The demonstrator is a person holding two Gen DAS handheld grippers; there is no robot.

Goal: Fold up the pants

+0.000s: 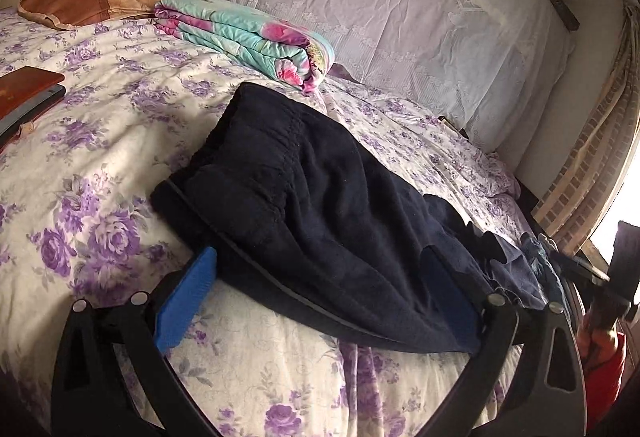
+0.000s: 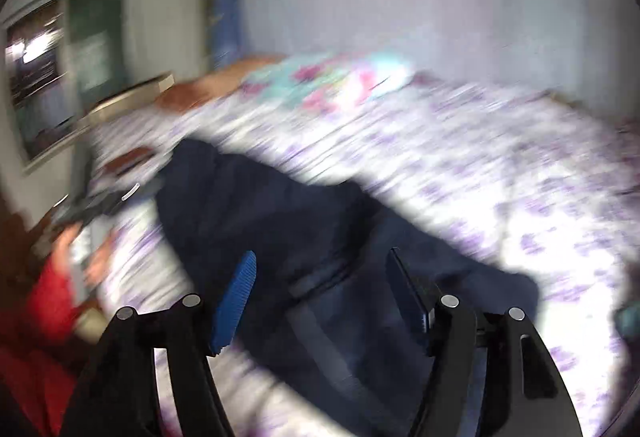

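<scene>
folded quilt [image 1: 248, 37] lies just beyond dark pants [image 1: 320, 205].

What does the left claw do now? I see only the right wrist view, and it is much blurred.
Observer: The left claw is open and sits low over the near edge of the pants; it grips nothing.
Operator: Which end of the pants is the waist?
Observer: The waistband is at the far end, toward the folded blanket.
Operator: And where are the legs?
Observer: The leg ends lie rumpled on the right side of the left wrist view, near the edge of the bed.
</scene>
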